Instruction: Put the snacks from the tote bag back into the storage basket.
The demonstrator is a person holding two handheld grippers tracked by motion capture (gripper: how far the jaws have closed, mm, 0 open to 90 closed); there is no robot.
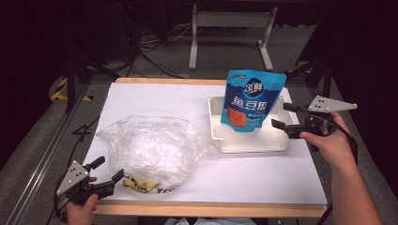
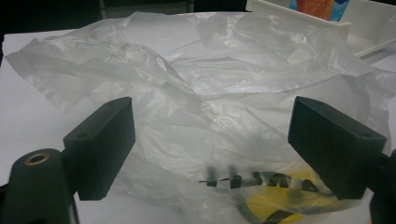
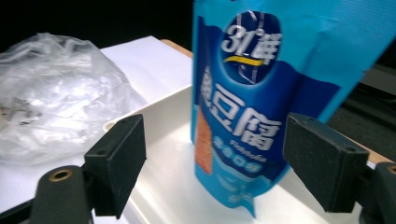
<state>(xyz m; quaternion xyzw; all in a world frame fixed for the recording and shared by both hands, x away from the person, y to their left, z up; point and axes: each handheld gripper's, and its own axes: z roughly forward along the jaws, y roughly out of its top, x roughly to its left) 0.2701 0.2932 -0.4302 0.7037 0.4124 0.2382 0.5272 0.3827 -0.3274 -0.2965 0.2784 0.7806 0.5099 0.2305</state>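
A blue snack pouch point(image 1: 252, 100) point(image 3: 261, 93) with white and orange print stands upright in a white tray point(image 1: 220, 140) point(image 3: 163, 121) at the right of the table. My right gripper point(image 1: 284, 117) point(image 3: 215, 163) is open just right of the tray, its jaws on either side of the pouch's lower part without touching it. A crumpled clear plastic bag point(image 1: 150, 147) point(image 2: 196, 93) with yellow and black print lies at the left. My left gripper point(image 1: 107, 169) point(image 2: 210, 140) is open at the bag's near left edge, nothing between its jaws.
White paper point(image 1: 263, 173) covers the wooden table top point(image 1: 206, 209). A grey floor with cables and a white frame leg point(image 1: 193, 42) lies beyond the far edge. Bare paper stretches between bag and tray and along the front right.
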